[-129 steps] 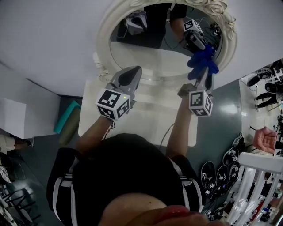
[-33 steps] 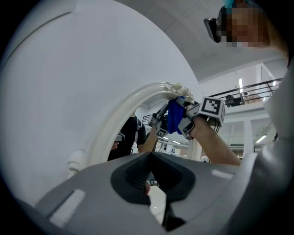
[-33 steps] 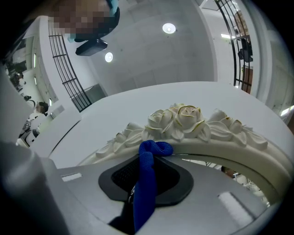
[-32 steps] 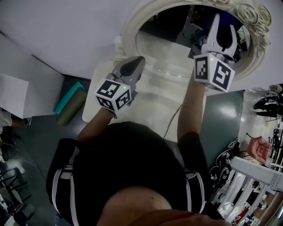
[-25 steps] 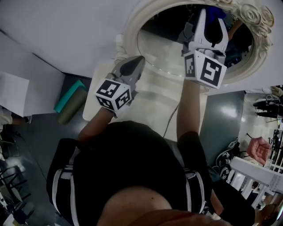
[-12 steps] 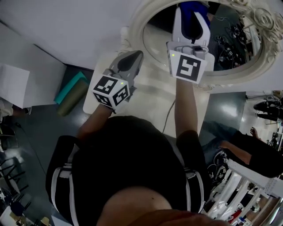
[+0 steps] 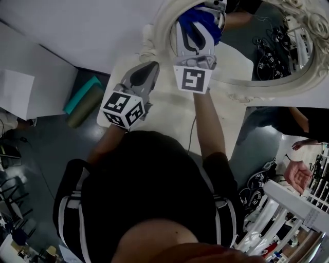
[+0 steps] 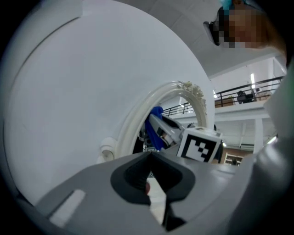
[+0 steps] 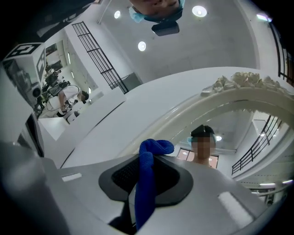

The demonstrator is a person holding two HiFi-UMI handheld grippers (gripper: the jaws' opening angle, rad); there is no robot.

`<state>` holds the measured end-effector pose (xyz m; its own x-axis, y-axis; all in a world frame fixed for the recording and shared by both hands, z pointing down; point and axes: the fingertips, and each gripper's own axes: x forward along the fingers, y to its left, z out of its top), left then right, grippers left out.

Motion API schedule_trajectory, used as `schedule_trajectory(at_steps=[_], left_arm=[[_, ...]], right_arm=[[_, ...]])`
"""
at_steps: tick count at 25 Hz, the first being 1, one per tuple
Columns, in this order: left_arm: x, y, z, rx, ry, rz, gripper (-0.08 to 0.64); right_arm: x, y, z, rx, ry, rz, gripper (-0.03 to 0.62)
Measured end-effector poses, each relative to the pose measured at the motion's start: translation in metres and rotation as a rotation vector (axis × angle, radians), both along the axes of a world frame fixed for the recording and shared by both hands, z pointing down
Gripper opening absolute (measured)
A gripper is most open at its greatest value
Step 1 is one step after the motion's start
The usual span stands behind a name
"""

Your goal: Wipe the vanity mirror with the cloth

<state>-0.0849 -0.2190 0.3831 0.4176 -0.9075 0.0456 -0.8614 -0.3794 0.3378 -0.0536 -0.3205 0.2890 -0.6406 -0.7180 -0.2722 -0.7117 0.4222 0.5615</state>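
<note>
Leftward across the vanity mirror (image 7: 160, 36) had gone the right gripper (image 7: 200, 15), jaws clamped on the blue cloth (image 7: 191, 25), which now lay at the mirror's left edge. Wiping seemed well under way, though more passes probably remained. The left gripper (image 7: 146, 72) hung below the mirror's left frame with jaws together and empty, and the glass to the right lay open.

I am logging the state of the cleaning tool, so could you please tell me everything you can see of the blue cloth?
The blue cloth is deep blue and looks like soft, napped fabric, bunched into a narrow fold. It is clamped between the jaws of the right gripper, and a rounded bulge pokes out past the jaw tips. The head view shows it held up at the left part of the vanity mirror, beside the ornate cream frame. Whether it presses on the glass cannot be told.
</note>
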Motion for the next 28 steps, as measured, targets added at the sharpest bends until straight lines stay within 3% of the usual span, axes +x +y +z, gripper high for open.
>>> schedule_trajectory(at_steps=[9, 18, 21, 26, 28], left_arm=[[-0.007, 0.006, 0.003, -0.013, -0.007, -0.030, 0.011], [-0.005, 0.010, 0.008, -0.017, -0.012, -0.034, 0.011], [-0.001, 0.009, 0.007, -0.010, -0.013, -0.021, 0.011], [0.007, 0.008, 0.002, 0.003, -0.016, -0.006, 0.011], [0.010, 0.008, 0.002, 0.007, -0.015, -0.004, 0.011]], right_arm=[[-0.006, 0.000, 0.098, -0.122, -0.068, -0.096, 0.070], [0.017, -0.002, 0.191, -0.405, -0.313, -0.277, 0.067], [0.016, 0.000, 0.198, -0.426, -0.304, -0.305, 0.067], [0.016, -0.001, 0.200, -0.487, -0.210, -0.273, 0.069], [0.021, 0.003, 0.197, -0.497, -0.223, -0.291, 0.069]])
